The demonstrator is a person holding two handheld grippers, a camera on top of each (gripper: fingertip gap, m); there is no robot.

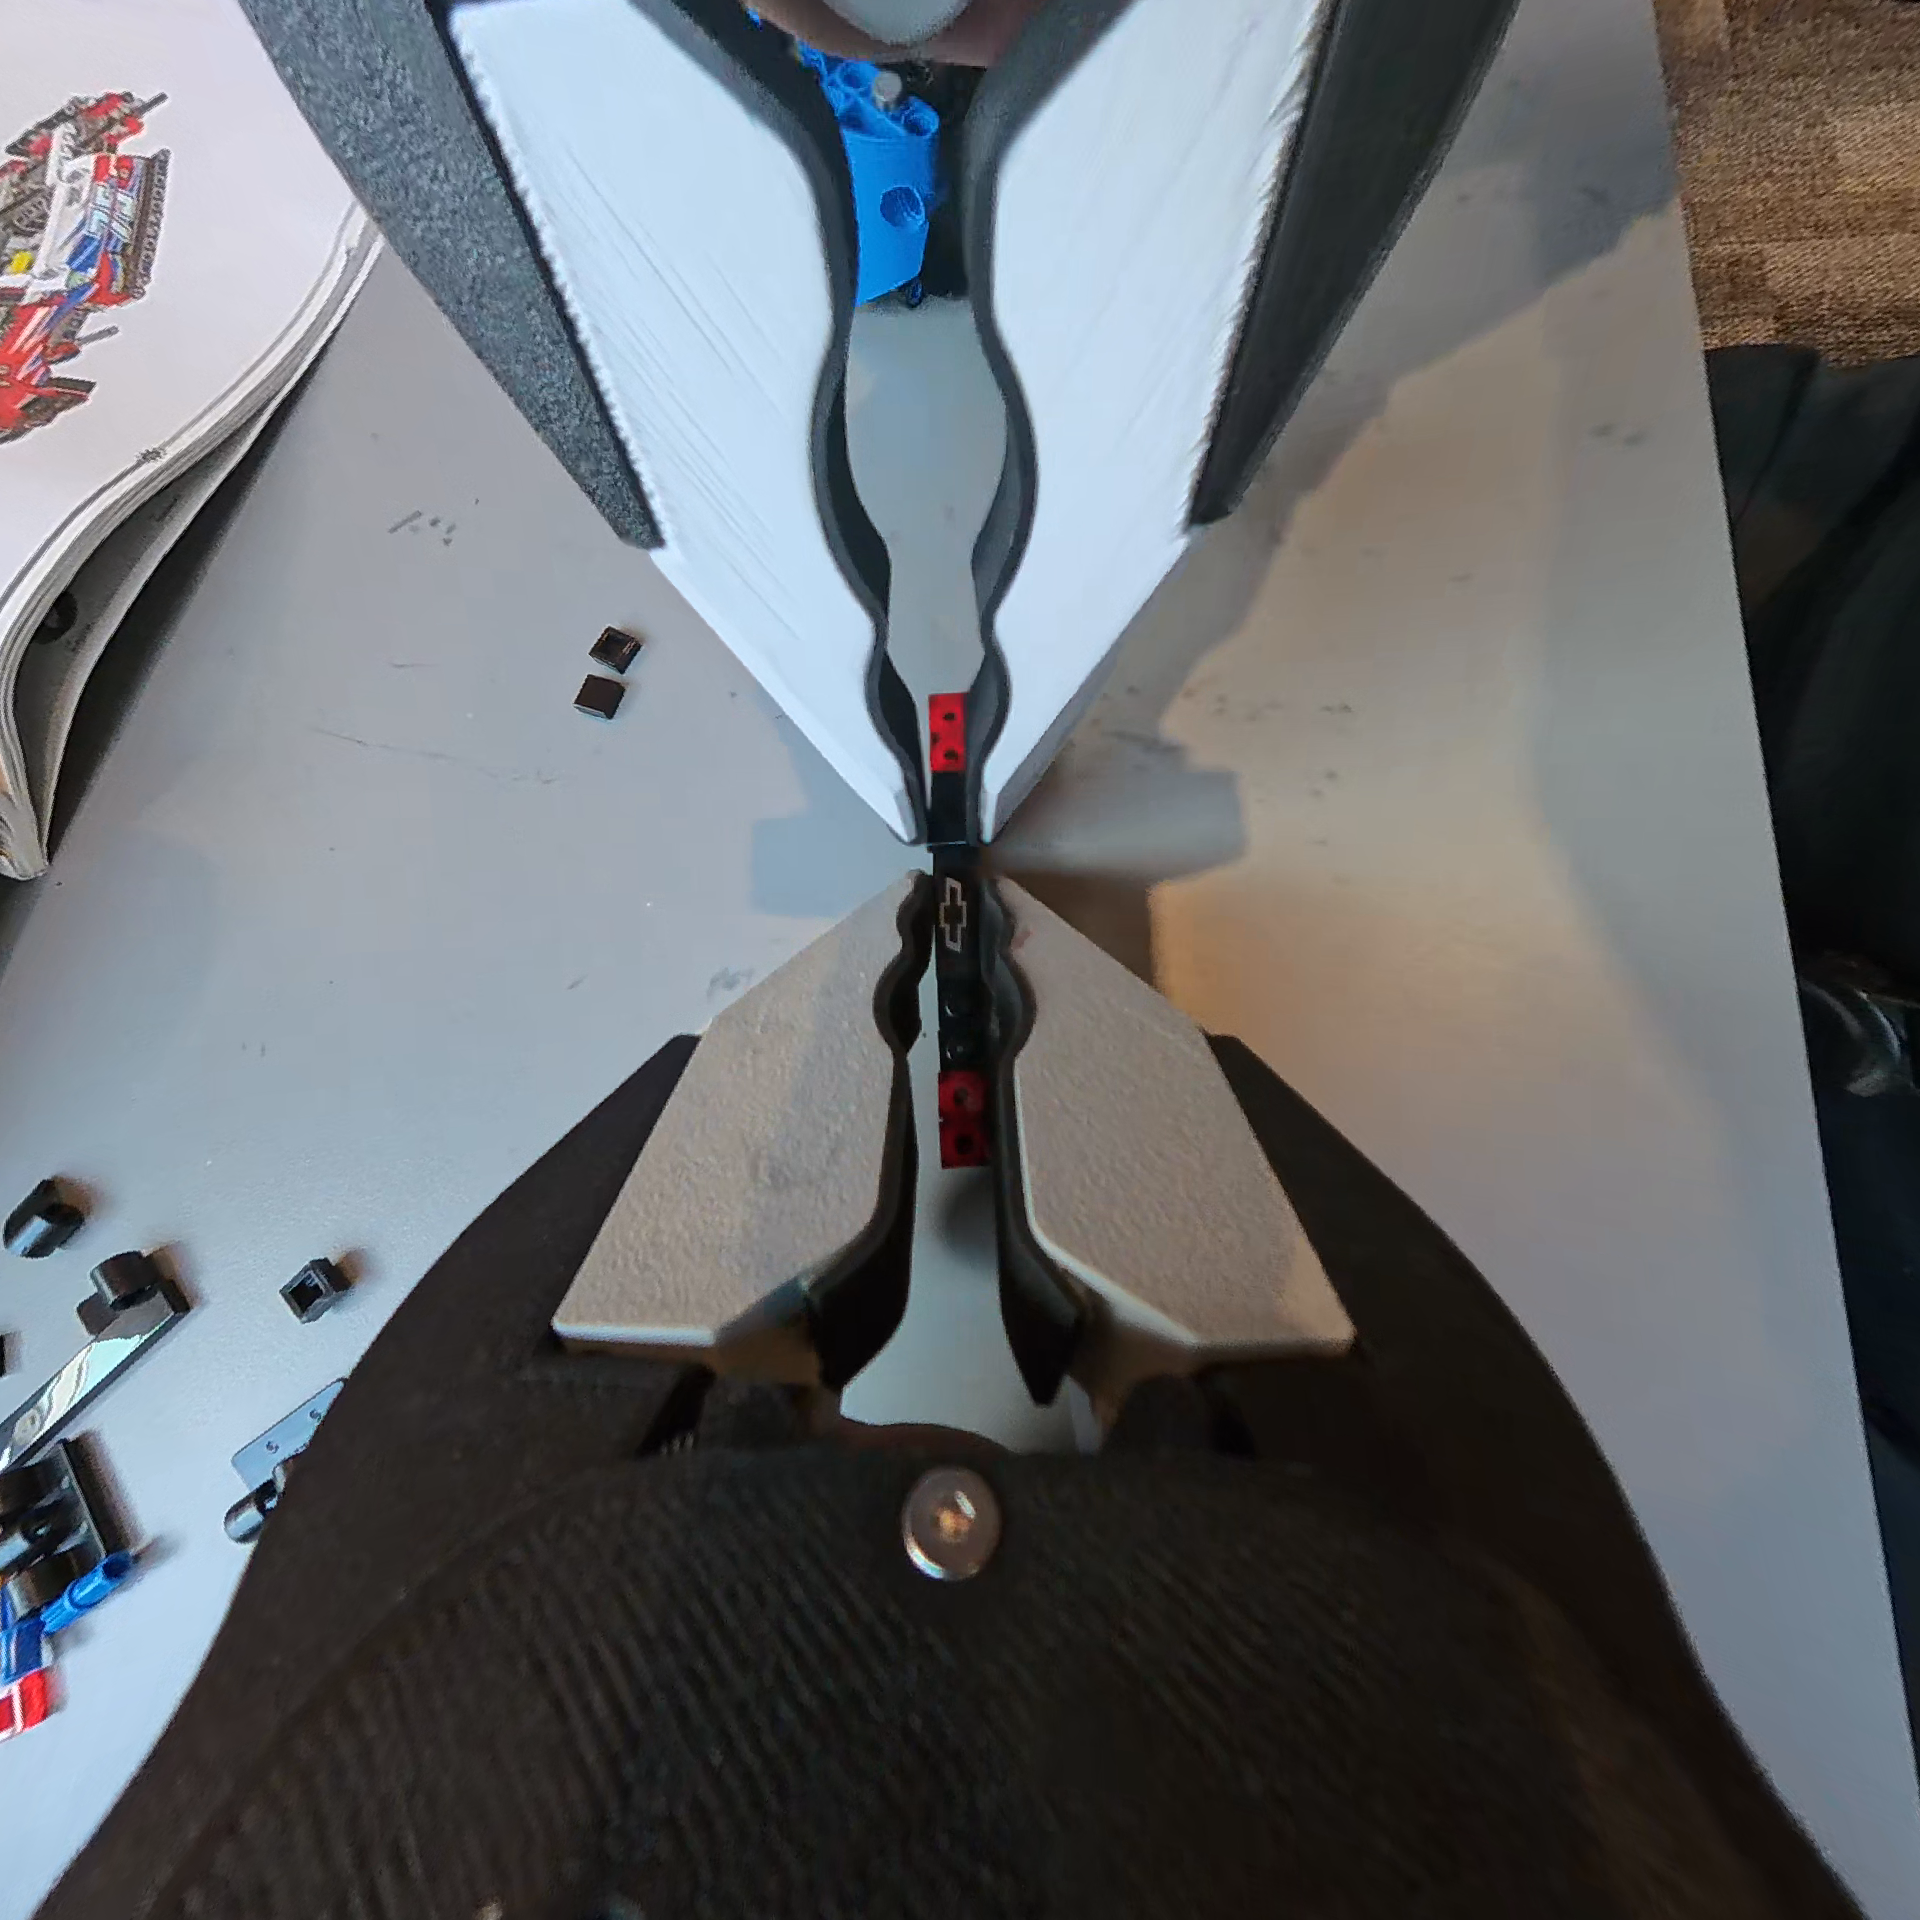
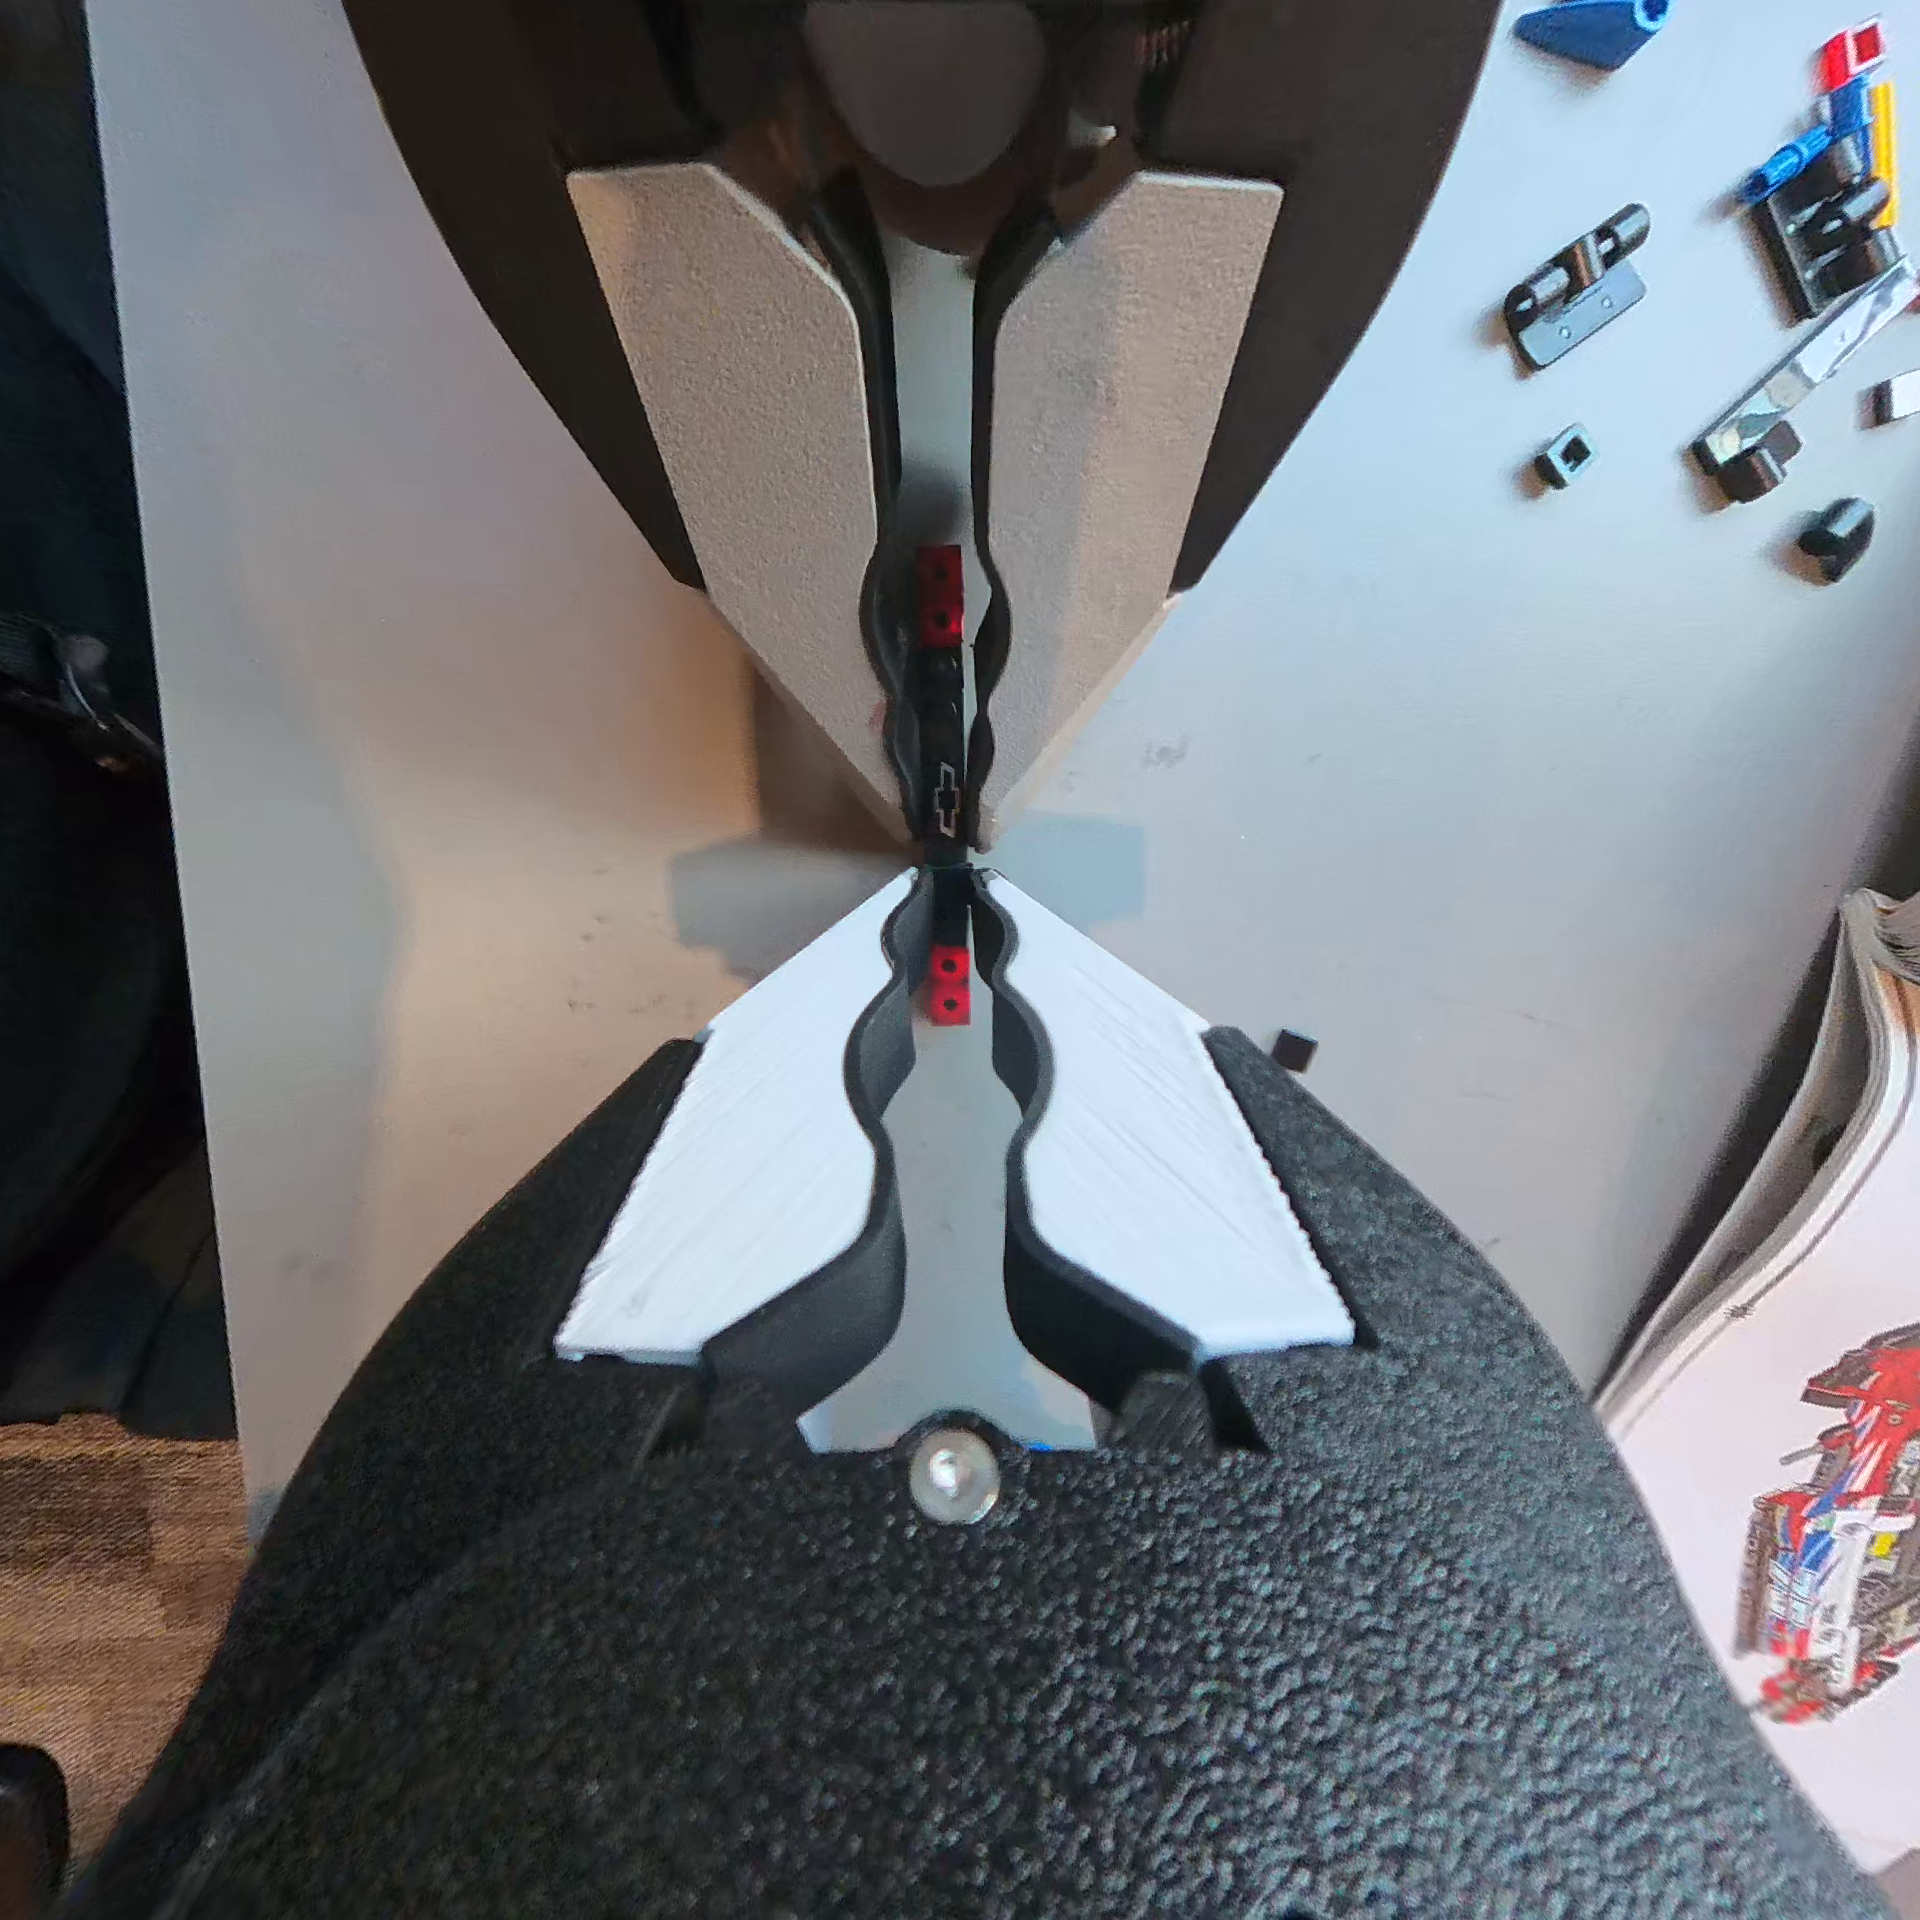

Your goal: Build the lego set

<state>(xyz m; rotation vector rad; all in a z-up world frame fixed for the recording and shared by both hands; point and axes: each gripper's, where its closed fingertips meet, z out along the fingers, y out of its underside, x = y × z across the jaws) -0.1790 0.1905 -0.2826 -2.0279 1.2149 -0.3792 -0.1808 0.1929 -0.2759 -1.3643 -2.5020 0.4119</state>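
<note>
Holding 1 slim black Lego strip (image 1: pixel 958 940) between both tools, tip to tip, above the white table (image 1: pixel 436 852). Left gripper (image 1: pixel 954 904), the grey-fingered one, closing tight on the strip's near end, jaws almost together, with a red 2-hole piece (image 1: pixel 962 1120) sitting inside the gap. Right gripper (image 2: pixel 945 896), the white-fingered one, pinching the strip's opposite end just as narrowly, another red 2-hole piece (image 2: pixel 948 985) showing between its fingers. Pointing straight at each other, fingertips nearly touching. Bearing a small printed emblem on the black strip, close to the left tool's tips. Lying open at the table's edge: an instruction booklet (image 1: pixel 125 343). Resting loose near it, 2 small black tiles (image 1: pixel 606 670). Scattering farther off, a cluster of black, blue and red loose parts (image 2: pixel 1808 260), well apart from the held strip.
</note>
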